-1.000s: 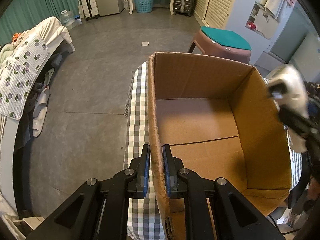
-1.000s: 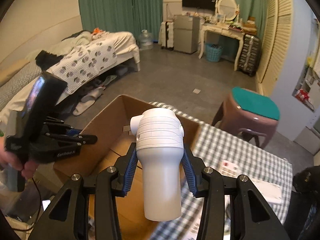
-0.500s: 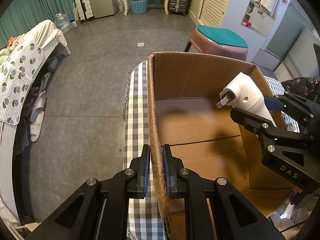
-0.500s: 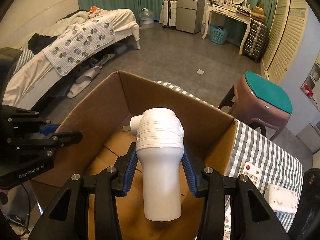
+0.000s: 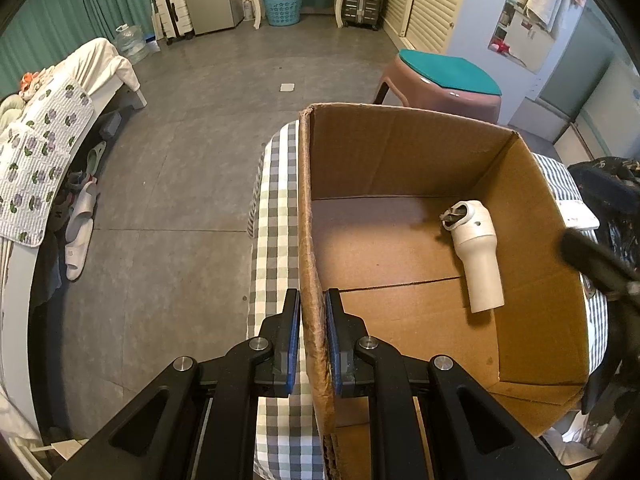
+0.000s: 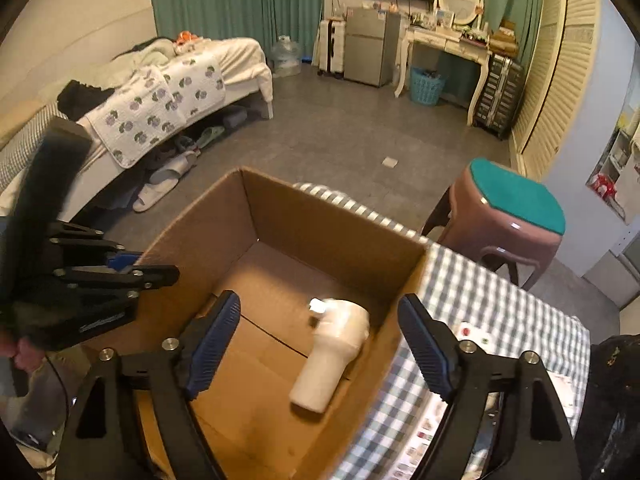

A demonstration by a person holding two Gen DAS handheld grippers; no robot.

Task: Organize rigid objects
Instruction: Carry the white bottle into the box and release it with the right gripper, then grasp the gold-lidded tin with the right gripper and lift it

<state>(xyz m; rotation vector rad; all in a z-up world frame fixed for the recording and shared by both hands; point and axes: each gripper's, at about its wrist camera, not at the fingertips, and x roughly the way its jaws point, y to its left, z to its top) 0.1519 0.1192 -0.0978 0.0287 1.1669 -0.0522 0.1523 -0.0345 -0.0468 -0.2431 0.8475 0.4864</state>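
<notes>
A brown cardboard box (image 5: 400, 148) (image 6: 328, 220) stands open on a checked tablecloth. My left gripper (image 5: 313, 312) is shut on the box's left wall (image 5: 310, 240) and shows at the left of the right wrist view (image 6: 120, 268). A white plastic device with a plug end (image 5: 476, 256) (image 6: 332, 352) lies on the box floor near the right wall. Above it my right gripper (image 6: 320, 328) is opening, its jaws wide apart and nothing between the blue pads. A dark blurred part of it shows at the right edge of the left wrist view (image 5: 592, 260).
The checked table (image 6: 480, 312) holds a white remote (image 6: 474, 332) and printed packets to the right of the box. A pink stool with a teal seat (image 6: 516, 204) stands beyond the table. A bed (image 6: 172, 80) and slippers (image 6: 160, 184) lie left on the grey floor.
My right gripper let go of the white device, which dropped to the box floor. The right gripper drew back from over the box. My left gripper kept its hold on the wall.
</notes>
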